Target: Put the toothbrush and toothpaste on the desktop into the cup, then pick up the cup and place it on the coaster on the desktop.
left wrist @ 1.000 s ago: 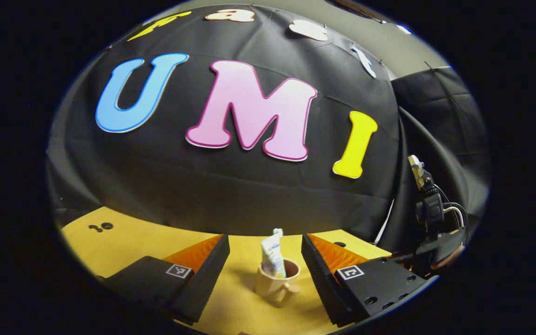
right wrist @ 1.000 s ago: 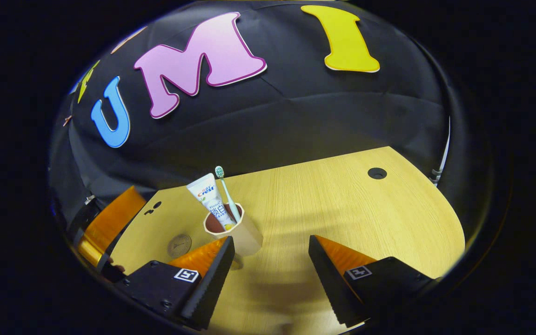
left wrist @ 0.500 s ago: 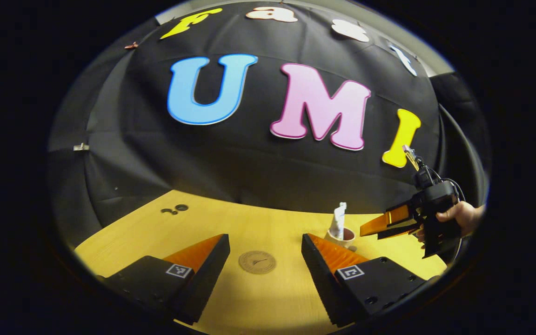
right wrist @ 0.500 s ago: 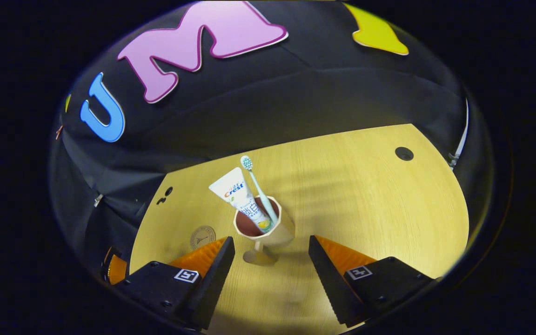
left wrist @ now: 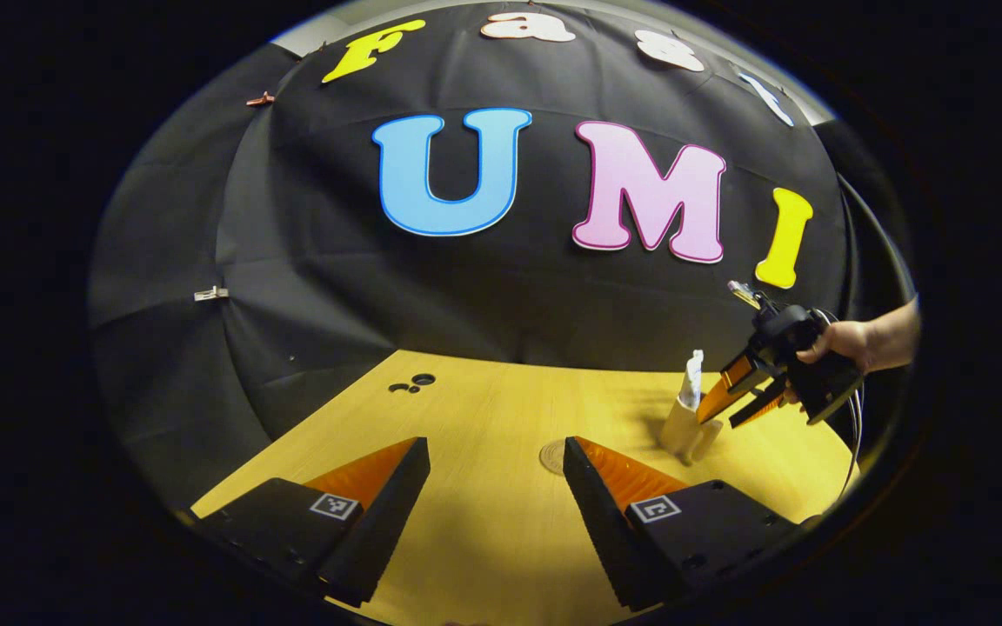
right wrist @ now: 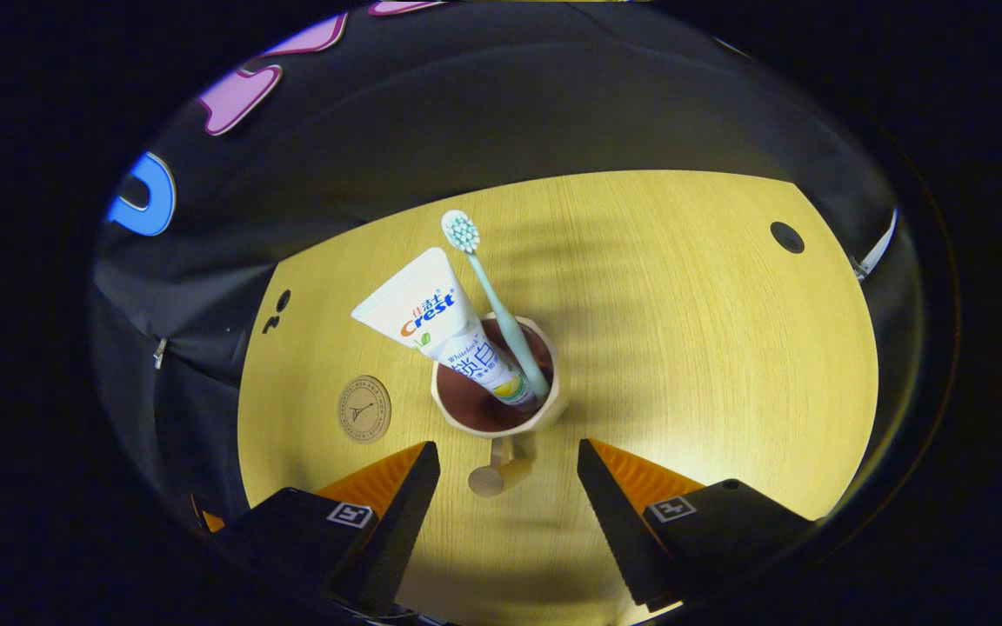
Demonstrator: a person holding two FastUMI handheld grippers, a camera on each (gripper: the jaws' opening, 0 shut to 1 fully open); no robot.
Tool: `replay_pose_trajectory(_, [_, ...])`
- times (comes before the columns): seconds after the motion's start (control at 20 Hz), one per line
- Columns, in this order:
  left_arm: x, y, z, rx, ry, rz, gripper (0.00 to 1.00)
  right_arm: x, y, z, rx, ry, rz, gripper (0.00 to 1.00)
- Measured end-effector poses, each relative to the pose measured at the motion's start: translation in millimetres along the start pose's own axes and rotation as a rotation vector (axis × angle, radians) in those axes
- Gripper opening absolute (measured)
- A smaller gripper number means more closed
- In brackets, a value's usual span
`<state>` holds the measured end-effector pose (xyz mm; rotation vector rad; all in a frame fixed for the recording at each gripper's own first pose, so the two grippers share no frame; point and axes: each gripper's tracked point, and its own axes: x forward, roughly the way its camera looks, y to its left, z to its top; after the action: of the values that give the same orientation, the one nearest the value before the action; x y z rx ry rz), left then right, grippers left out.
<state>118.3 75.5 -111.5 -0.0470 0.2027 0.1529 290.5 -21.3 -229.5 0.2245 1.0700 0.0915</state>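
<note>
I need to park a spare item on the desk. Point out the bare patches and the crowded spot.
Bare wood lies right of the cup, out toward the round hole near the desk's far right corner, and beyond the cup up to the black cloth. Crowded: the cup with toothpaste and toothbrush, the coaster left of it, and the right tongs open around the cup's handle.

A pale wood desk (right wrist: 684, 330) stands against the black cloth wall (left wrist: 336, 287), which hangs in folds. Round holes (right wrist: 786, 236) pierce the desk near that wall.

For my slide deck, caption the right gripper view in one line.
Open right tool poised above cup holding toothpaste and toothbrush, coaster beside it.
</note>
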Motion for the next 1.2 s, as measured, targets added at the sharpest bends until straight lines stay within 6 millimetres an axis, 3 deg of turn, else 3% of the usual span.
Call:
replay_pose_trajectory(0.25, [-38.6, 20.8, -26.3, -0.012, 0.084, 0.038, 0.98, 30.7, 12.4, -6.9, -0.004, 0.099, -0.018, 0.97])
replay_pose_trajectory(0.5, [-47.9, 22.9, -41.7, -0.102, 0.127, 0.051, 0.98, 48.3, 5.2, -17.3, -0.062, 0.172, -0.063, 0.96])
replay_pose_trajectory(0.55, [-48.2, 22.8, -53.7, -0.113, 0.13, 0.052, 0.98, 49.4, 4.7, -19.0, -0.069, 0.183, -0.067, 0.96])
replay_pose_trajectory(0.65, [-48.0, 22.3, -54.6, -0.126, 0.138, 0.049, 0.98, 53.8, 1.0, -21.8, -0.088, 0.191, -0.082, 0.95])
replay_pose_trajectory(0.75, [-45.2, 23.3, -56.2, -0.13, 0.146, 0.051, 0.98, 56.2, -2.9, -25.7, -0.111, 0.206, -0.095, 0.91])
replay_pose_trajectory(0.9, [-43.9, 22.2, -58.7, -0.129, 0.156, 0.05, 0.98, 59.2, -1.2, -28.1, -0.102, 0.218, -0.089, 0.69])
replay_pose_trajectory(1.05, [-42.3, 16.5, -61.4, -0.125, 0.17, 0.04, 0.98, 60.0, -0.3, -30.4, -0.088, 0.23, -0.076, 0.63])
replay_pose_trajectory(1.1, [-41.8, 13.9, -62.5, -0.123, 0.177, 0.038, 0.98, 60.6, 0.7, -30.4, -0.087, 0.229, -0.077, 0.47])
replay_pose_trajectory(1.15, [-41.4, 11.2, -63.6, -0.12, 0.182, 0.034, 0.98, 61.6, 0.2, -30.3, -0.095, 0.228, -0.08, 0.41])
replay_pose_trajectory(1.2, [-40.9, 9.0, -63.2, -0.119, 0.184, 0.028, 0.98, 60.5, -1.3, -29.4, -0.102, 0.227, -0.087, 0.46])
